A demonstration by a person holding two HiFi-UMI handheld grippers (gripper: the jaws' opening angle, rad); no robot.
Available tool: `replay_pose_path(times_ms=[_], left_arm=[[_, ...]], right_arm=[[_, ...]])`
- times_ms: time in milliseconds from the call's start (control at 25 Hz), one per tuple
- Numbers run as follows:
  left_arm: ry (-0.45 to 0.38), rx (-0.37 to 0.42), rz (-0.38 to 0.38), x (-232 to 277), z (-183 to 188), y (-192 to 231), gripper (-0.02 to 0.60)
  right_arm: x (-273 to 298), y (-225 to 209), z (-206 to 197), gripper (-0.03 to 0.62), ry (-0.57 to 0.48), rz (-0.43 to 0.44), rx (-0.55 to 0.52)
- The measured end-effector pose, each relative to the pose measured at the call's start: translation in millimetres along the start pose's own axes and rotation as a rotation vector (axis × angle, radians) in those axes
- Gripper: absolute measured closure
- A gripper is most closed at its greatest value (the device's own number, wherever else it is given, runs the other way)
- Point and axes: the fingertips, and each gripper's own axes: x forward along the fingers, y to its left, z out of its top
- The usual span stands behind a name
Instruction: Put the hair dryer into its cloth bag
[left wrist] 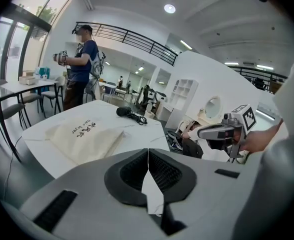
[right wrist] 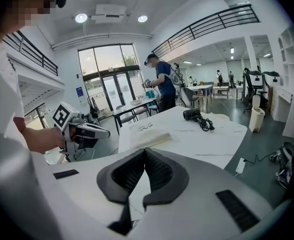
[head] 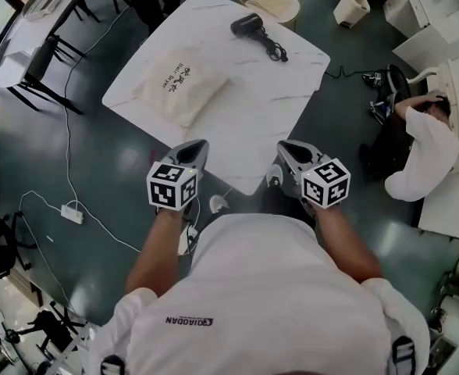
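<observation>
Standing at the near corner of the white desk (head: pixel 253 123), someone in a white shirt holds a pair of tongs in each hand, both raised in front of the body and angled a little downward toward the desk top. The left tongs (head: pixel 197 148) are fully closed, the dark ribbed pads pressed flat against each other with nothing caught between them. The right tongs (head: pixel 289 150) are closed in the same way and just as empty. From above, the two tips show side by side over the near edge of the desk, touching nothing, each with its marker cube back by the wrist. The black hair dryer (head: pixel 247 26) lies on its side near the far corner of the desk, its cord (head: pixel 275 50) bunched just beside it. The cream cloth bag (head: pixel 181 84), printed with a line of dark lettering, lies flat on the left part of the desk, nearer the tongs than the dryer is and well apart from the dryer. Neither pair of tongs is close to either thing. Beyond the desk a second person (left wrist: pixel 82 64) in a dark top stands by another table. Off to the right someone in white (head: pixel 426 147) is down on the dark green floor (head: pixel 112 170), where a white power strip (head: pixel 72 213) also lies.
</observation>
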Motion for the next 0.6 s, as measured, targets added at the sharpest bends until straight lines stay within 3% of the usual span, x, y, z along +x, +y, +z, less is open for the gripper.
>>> replay_pose_path(times_ms=[360, 600], left_arm=[[-0.034, -0.105, 0.184, 5.3, 10.4, 26.7, 0.552], [-0.049, -0.162, 0.270, 33.0, 27.2, 22.1, 0.552]], right_arm=[[45.4, -90.0, 27.9, 0.572, 0.042, 0.025, -0.055], [77.4, -150.1, 53.0, 0.572, 0.060, 0.068, -0.078]])
